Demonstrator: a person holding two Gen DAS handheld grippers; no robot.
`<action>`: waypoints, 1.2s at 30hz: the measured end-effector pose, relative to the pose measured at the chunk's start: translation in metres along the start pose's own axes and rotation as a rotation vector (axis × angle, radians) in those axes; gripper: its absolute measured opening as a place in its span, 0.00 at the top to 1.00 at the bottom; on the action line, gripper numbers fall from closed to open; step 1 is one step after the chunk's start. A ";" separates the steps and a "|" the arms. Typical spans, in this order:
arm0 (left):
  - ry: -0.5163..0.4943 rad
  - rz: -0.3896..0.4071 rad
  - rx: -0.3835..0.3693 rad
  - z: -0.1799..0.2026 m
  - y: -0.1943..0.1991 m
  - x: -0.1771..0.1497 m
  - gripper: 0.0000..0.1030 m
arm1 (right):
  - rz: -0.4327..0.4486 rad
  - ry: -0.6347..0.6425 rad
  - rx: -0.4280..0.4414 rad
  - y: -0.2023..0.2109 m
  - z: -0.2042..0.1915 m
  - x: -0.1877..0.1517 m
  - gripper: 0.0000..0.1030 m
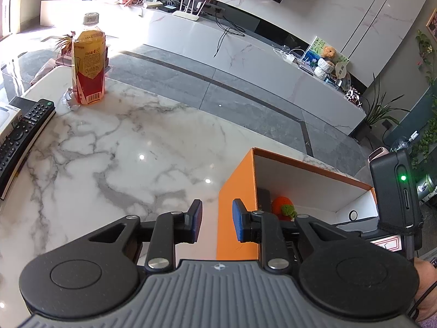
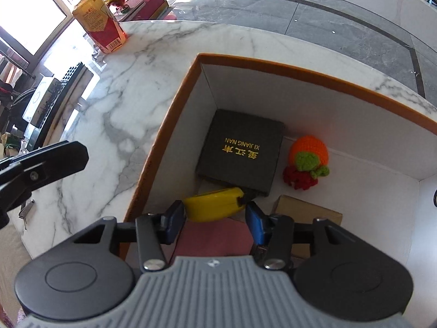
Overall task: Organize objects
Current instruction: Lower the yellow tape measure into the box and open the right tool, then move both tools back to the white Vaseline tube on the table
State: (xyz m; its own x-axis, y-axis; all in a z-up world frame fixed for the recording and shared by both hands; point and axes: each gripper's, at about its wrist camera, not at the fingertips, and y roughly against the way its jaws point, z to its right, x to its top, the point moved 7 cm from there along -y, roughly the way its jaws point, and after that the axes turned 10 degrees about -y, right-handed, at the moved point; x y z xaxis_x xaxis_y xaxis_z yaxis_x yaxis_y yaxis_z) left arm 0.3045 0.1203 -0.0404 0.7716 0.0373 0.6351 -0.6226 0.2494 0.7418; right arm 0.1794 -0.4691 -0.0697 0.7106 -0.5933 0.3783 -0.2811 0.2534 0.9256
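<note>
An orange box point(image 2: 174, 101) with white inside walls stands on the marble table; it also shows in the left wrist view point(image 1: 235, 188). Inside lie a black box with gold lettering point(image 2: 240, 150), an orange and red crochet toy point(image 2: 307, 158), a brown carton point(image 2: 308, 213), a pink item point(image 2: 215, 237) and a yellow tape measure point(image 2: 213, 205). My right gripper point(image 2: 214, 221) is over the orange box, fingers on either side of the tape measure; a firm grip cannot be judged. My left gripper point(image 1: 217, 220) is open and empty at the box's left wall.
A tea bottle point(image 1: 88, 63) stands at the far left of the table point(image 1: 123, 150), with crumpled paper point(image 1: 68, 98) beside it. A black remote point(image 1: 21, 134) lies on a white box at the left edge. The table's far edge drops to a grey tiled floor.
</note>
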 end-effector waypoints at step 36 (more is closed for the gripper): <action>-0.308 0.025 -0.117 0.115 0.097 -0.078 0.71 | 0.318 0.029 0.103 0.158 0.032 -0.141 0.51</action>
State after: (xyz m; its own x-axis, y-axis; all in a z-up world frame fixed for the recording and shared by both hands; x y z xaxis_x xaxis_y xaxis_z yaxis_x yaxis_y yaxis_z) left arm 0.1690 0.0307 0.0064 0.6692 -0.2449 0.7015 -0.6081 0.3620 0.7065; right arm 0.0141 -0.3694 0.0237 0.5942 -0.4748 0.6492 -0.5541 0.3434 0.7583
